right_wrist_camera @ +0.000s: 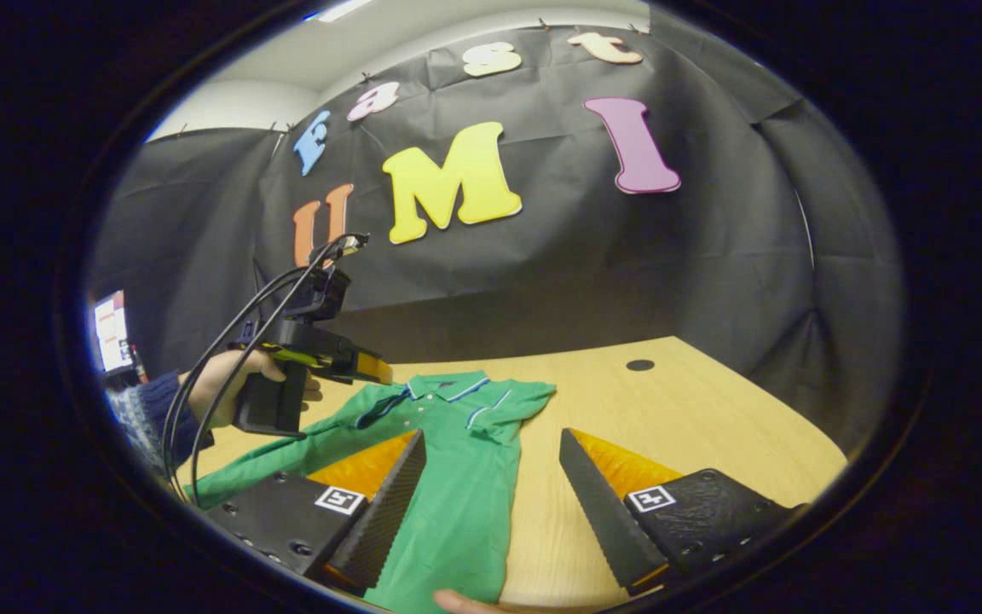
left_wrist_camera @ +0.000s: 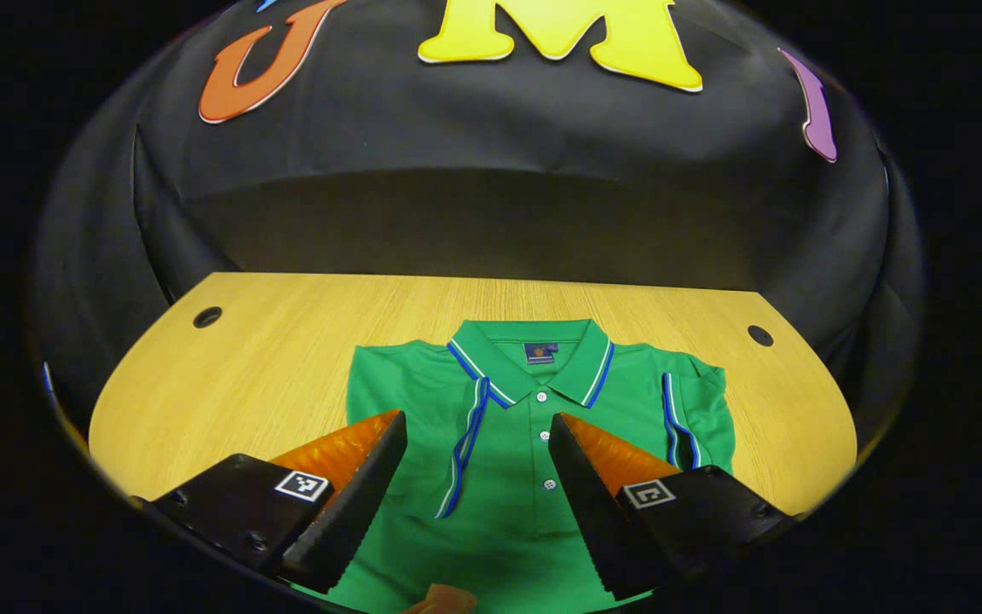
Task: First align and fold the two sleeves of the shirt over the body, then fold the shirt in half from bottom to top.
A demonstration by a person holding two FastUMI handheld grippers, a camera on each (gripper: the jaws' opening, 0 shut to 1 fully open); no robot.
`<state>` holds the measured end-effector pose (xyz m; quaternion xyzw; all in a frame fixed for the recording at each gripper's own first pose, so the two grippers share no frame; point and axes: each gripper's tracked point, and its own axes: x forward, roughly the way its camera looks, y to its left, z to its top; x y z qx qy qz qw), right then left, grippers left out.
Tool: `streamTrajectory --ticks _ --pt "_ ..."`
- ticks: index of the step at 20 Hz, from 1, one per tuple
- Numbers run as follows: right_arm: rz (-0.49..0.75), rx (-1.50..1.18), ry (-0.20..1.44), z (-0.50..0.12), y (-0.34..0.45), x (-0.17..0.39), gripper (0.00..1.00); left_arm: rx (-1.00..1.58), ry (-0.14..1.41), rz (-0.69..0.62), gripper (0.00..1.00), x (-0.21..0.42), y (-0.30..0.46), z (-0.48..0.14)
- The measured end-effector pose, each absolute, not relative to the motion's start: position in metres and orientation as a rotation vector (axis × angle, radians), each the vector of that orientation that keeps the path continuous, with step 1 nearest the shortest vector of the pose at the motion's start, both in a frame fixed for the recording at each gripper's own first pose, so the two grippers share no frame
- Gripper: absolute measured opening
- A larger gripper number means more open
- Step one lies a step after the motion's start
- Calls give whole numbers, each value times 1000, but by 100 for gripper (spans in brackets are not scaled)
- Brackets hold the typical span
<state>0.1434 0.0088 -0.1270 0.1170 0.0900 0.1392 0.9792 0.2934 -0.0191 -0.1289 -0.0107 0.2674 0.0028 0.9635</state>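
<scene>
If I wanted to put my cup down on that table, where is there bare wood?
Bare wood lies on either side of the green shirt: a wide patch on the table between the shirt and the hole, and a narrower one toward the other hole. A strip runs behind the collar. The middle is crowded by shirt and both grippers.

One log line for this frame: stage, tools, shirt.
stage: sleeves folded, bottom fold pending | left tool: open above shirt | right tool: open, near shirt's edge | table: shirt flat

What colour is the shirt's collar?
Green like the shirt, with blue and white stripes at the collar edge; clearest in the left gripper view.
</scene>
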Motion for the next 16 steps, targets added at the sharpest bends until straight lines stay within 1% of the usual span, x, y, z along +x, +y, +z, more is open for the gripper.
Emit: streamTrajectory --ticks 3,4,5,9,11,14,15,16 --pt "252 258 179 -120 1 142 96 -71 507 1 100 268 -22 -110" --pt "250 272 176 -114 1 140 100 -82 485 -4 100 258 -21 -103" --pt "250 283 175 -109 2 137 96 -87 457 -3 100 247 -17 -94" --pt "224 250 135 -75 3 117 96 -88 354 16 100 188 7 -73" --pt "215 208 120 -60 9 100 96 -77 330 34 100 151 23 -75" --pt "199 125 112 -43 16 70 95 -108 335 26 100 101 37 -85" --pt "187 102 106 -42 17 59 92 -116 327 16 100 82 41 -87" --pt "171 75 104 -46 14 45 100 -116 317 22 100 65 48 -90"
